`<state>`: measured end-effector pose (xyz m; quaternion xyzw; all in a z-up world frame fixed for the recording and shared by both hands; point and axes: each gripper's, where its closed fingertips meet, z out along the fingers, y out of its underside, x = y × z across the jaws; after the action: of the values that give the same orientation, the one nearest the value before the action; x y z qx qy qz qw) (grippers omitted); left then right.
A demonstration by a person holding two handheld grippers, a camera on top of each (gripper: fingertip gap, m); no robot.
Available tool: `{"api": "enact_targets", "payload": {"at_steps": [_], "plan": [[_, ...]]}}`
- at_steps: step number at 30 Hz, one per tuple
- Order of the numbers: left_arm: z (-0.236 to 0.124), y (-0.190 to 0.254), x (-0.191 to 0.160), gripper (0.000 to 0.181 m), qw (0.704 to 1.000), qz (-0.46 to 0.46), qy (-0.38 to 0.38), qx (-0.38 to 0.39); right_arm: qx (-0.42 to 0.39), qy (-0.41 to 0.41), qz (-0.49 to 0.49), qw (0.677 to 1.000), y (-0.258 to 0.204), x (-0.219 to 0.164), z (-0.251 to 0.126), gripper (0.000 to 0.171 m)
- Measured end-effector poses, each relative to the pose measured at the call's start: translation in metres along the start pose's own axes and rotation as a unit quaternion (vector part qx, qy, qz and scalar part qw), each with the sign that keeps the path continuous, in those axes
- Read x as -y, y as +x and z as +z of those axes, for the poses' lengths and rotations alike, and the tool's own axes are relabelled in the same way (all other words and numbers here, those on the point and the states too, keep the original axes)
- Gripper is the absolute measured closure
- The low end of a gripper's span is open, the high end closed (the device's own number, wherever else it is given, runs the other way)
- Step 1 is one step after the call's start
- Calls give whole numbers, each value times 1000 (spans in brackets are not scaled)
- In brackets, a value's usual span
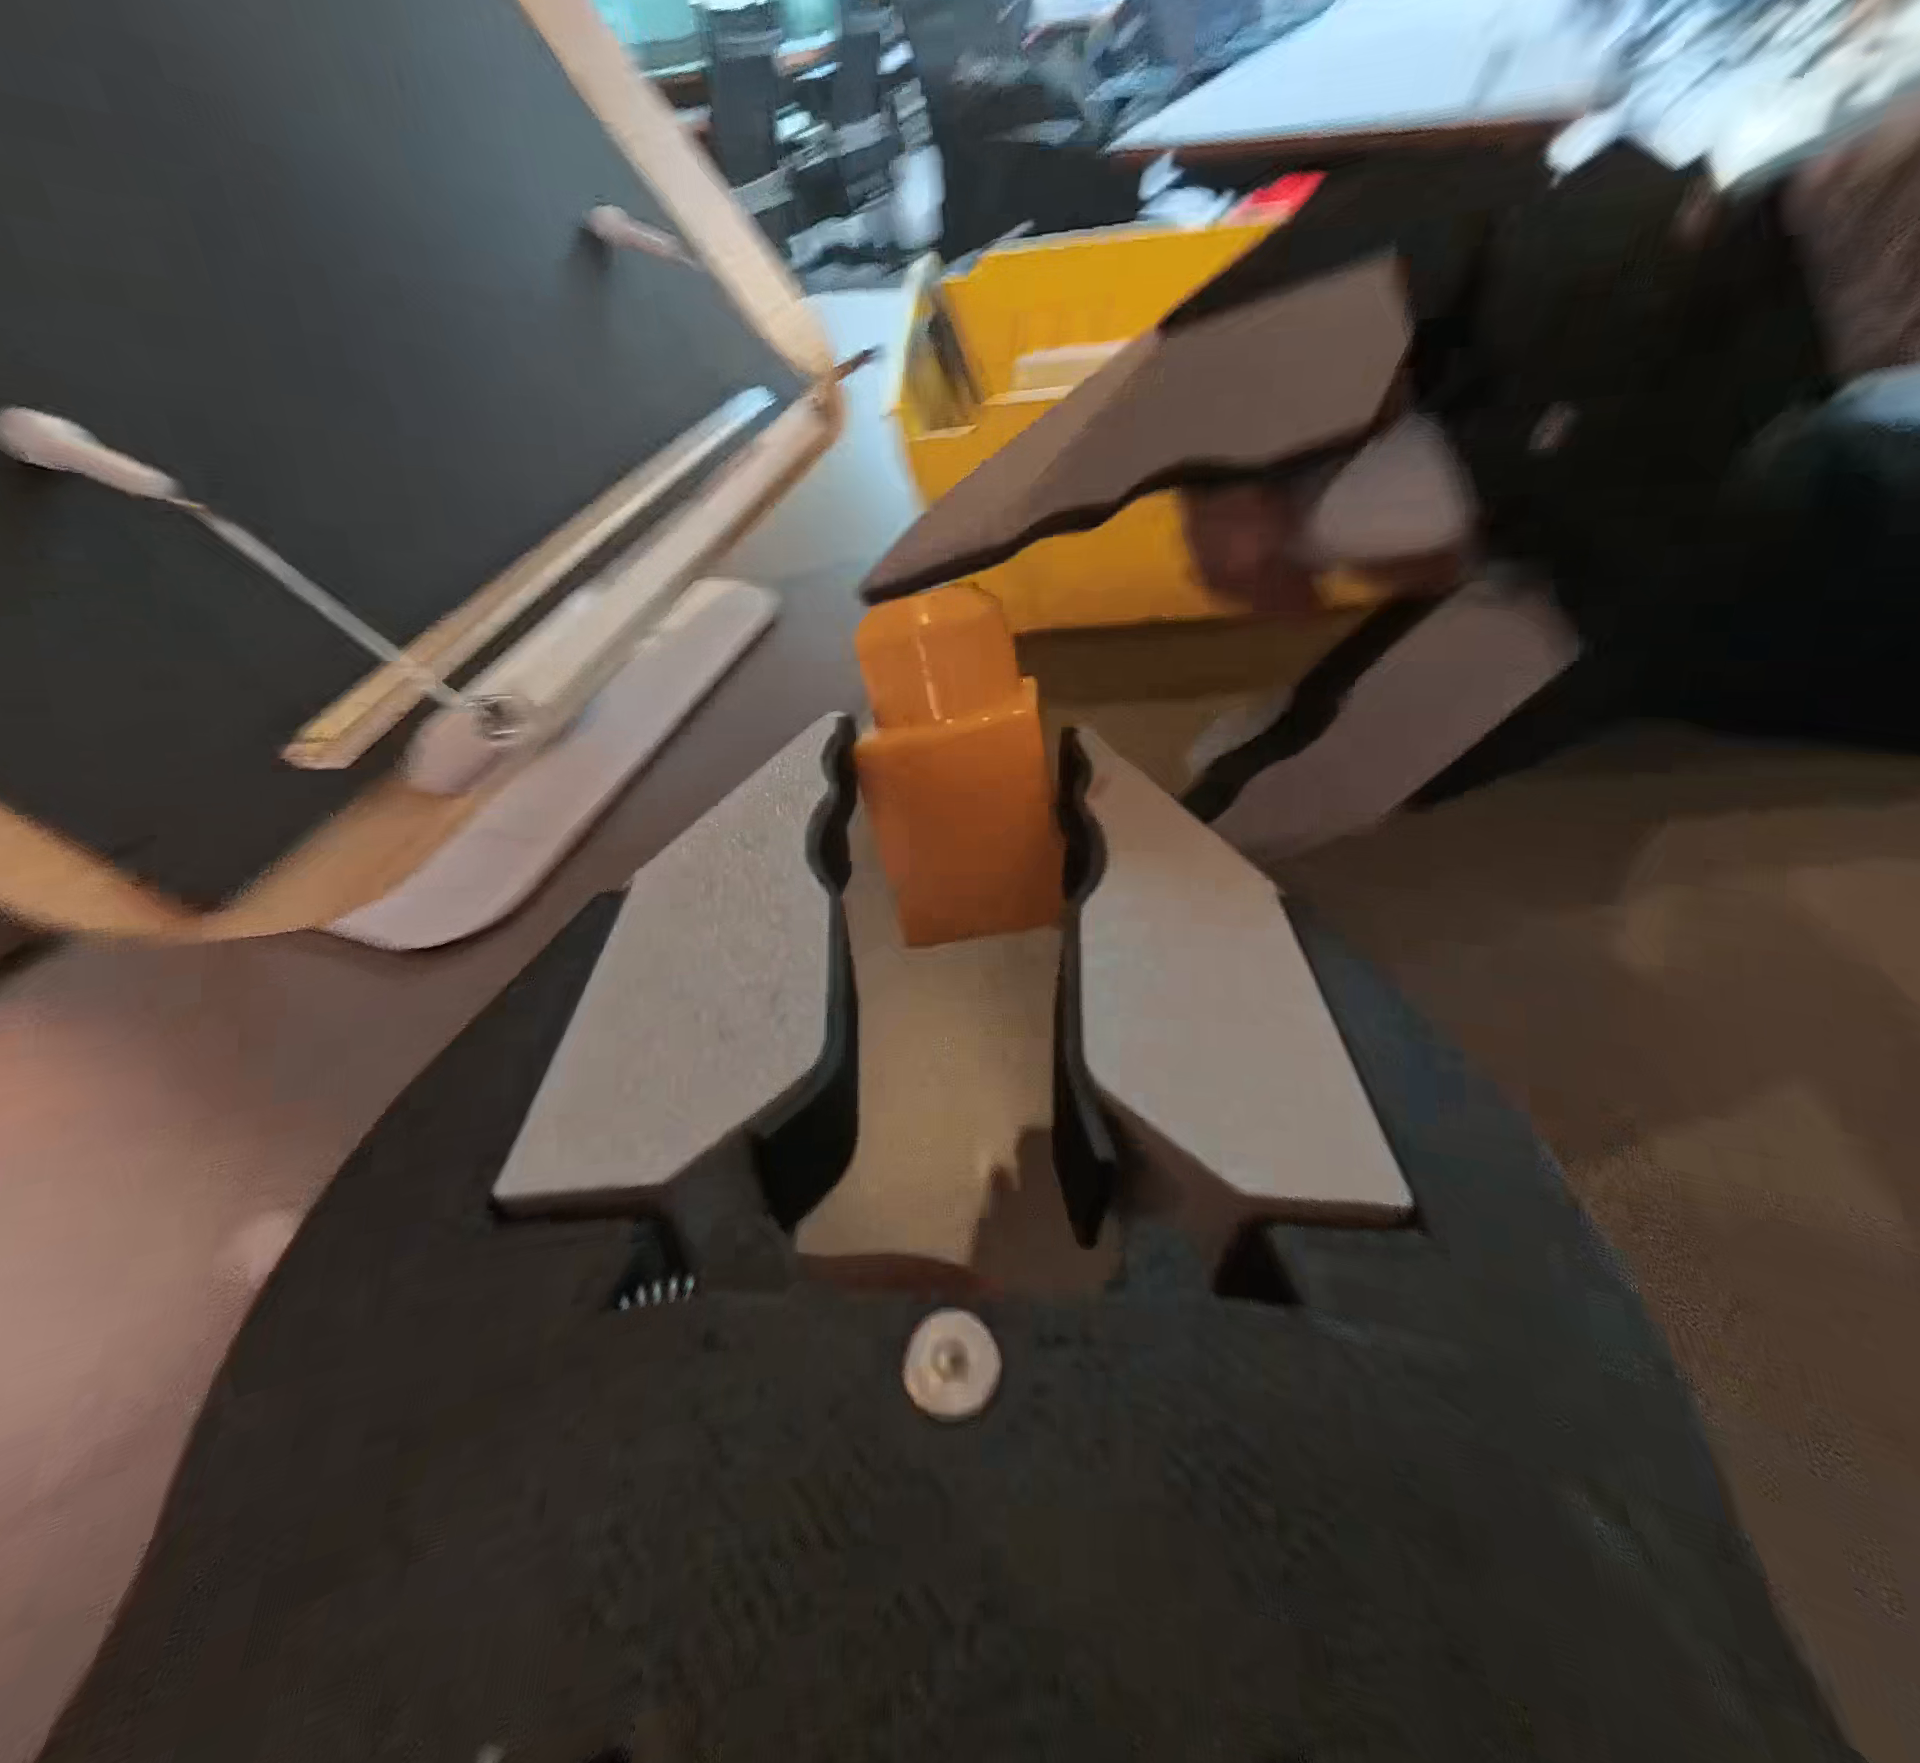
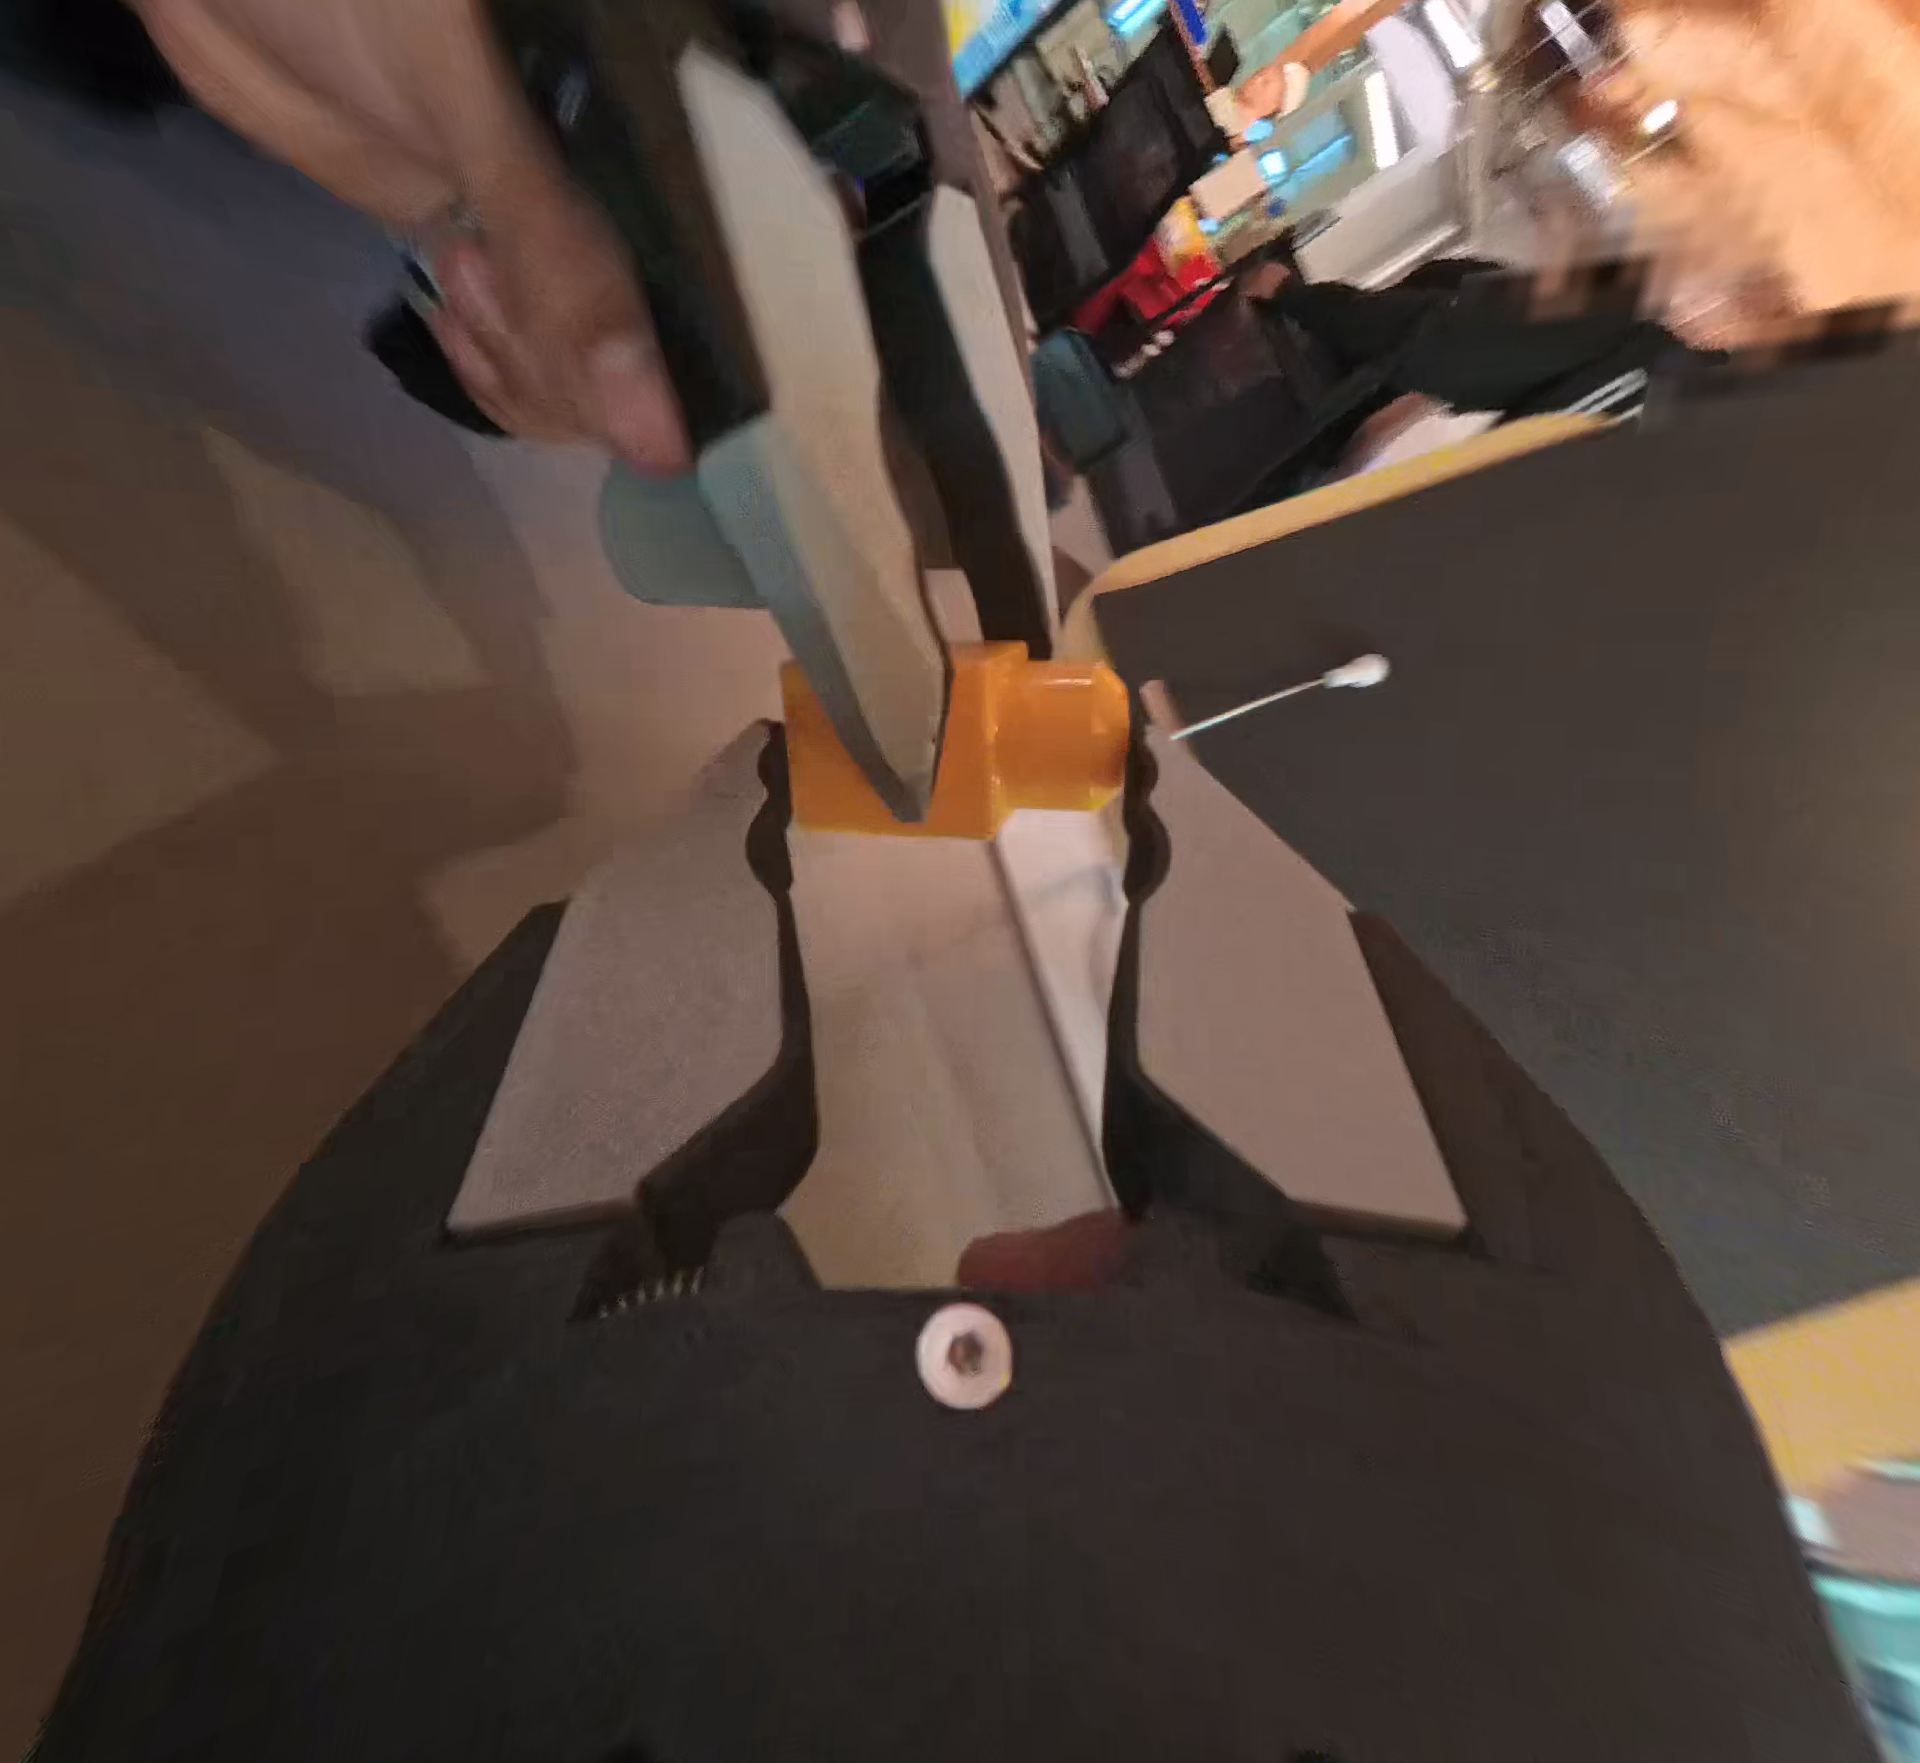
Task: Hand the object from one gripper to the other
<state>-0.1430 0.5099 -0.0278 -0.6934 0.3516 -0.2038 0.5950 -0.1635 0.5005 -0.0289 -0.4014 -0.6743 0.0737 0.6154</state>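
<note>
The left gripper [image 1: 956, 788] has its jaws pinching the orange block [image 1: 961, 840]; the right gripper [image 2: 951, 778] has jaws spread around its ends.

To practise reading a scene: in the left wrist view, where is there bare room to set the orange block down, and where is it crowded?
Free: the bare brown surface right of the left tool, nearer than the yellow bin. Crowded: the left side, where the dark board, a white base plate and a thin cable sit close together.
</note>
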Motion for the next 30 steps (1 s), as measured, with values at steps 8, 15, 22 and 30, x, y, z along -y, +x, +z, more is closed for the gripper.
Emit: {"api": "enact_targets", "payload": {"at_steps": [8, 15, 22, 30], "plan": [[-10, -33, 5, 145, 887, 392, -73, 231, 149, 127, 410, 891, 34, 15, -23, 120], [3, 4, 20, 146, 857, 472, -19, 206, 214, 102, 472, 849, 10, 10, -6, 140], [2, -8, 20, 116, 876, 428, -4, 223, 232, 135, 577, 771, 35, 9, -18, 142], [-17, -4, 49, 119, 781, 543, 35, 306, 291, 139, 737, 593, 43, 19, -23, 141]]}}
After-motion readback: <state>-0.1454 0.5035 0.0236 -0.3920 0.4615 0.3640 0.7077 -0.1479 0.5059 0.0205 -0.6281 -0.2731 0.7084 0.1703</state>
